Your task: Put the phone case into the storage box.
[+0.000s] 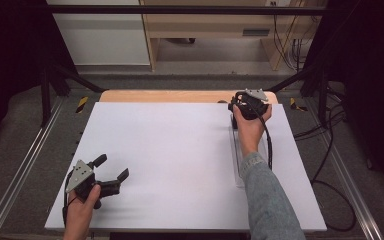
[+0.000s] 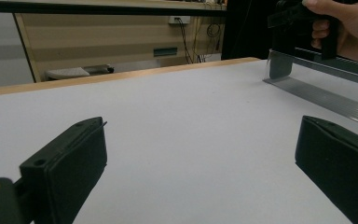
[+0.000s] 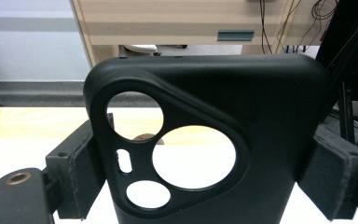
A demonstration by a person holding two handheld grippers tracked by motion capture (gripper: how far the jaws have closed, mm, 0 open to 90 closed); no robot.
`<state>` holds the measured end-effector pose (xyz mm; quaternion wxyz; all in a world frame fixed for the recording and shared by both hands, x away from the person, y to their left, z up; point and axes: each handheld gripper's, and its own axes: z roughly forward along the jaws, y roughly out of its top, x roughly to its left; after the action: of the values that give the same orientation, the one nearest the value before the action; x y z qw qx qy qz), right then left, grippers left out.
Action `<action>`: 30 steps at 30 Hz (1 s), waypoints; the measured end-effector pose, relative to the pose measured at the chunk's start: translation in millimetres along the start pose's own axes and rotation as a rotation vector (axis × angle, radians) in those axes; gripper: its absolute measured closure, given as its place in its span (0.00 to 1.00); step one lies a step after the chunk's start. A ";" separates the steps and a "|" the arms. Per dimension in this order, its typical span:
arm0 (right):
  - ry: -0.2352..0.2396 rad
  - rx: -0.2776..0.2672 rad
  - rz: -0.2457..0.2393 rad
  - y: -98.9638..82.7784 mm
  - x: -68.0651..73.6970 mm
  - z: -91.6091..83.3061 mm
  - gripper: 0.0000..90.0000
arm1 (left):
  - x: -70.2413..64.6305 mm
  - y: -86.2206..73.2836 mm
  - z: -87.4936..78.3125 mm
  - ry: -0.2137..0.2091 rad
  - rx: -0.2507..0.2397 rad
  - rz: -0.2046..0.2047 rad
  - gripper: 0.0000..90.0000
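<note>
A: Phone case (image 3: 242, 140)? 
B: Matte black, rounded corners, camera cutouts, clamped upright in right gripper (image 1: 250, 106), table's (image 1: 180, 150) 1 o'clock corner. 
A: Left gripper (image 1: 114, 172)? 
B: 7 o'clock, jaws wide, nothing between. Clear ridged tray (image 2: 321, 95) lies beside the right one.

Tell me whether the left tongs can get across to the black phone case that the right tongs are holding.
Probably yes. The left tongs stand open over bare white table, with nothing between them and the black phone case clamped in the right tongs near the far edge.
</note>
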<state>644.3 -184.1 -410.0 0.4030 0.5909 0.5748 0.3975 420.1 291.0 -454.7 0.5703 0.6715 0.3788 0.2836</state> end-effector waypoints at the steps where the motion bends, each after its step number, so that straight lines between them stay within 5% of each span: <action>1: 0.002 0.000 0.000 -0.2 0.2 0.2 0.15 | 0.3 0.0 -0.1 0.001 -0.003 -0.005 0.02; 30: 0.016 0.022 -0.001 -1.7 2.6 3.5 0.14 | -0.2 -0.5 0.7 0.008 0.011 -0.002 0.02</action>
<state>647.0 -181.6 -412.8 0.3923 0.5917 0.5827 0.3955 420.4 290.5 -455.2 0.5655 0.6730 0.3831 0.2837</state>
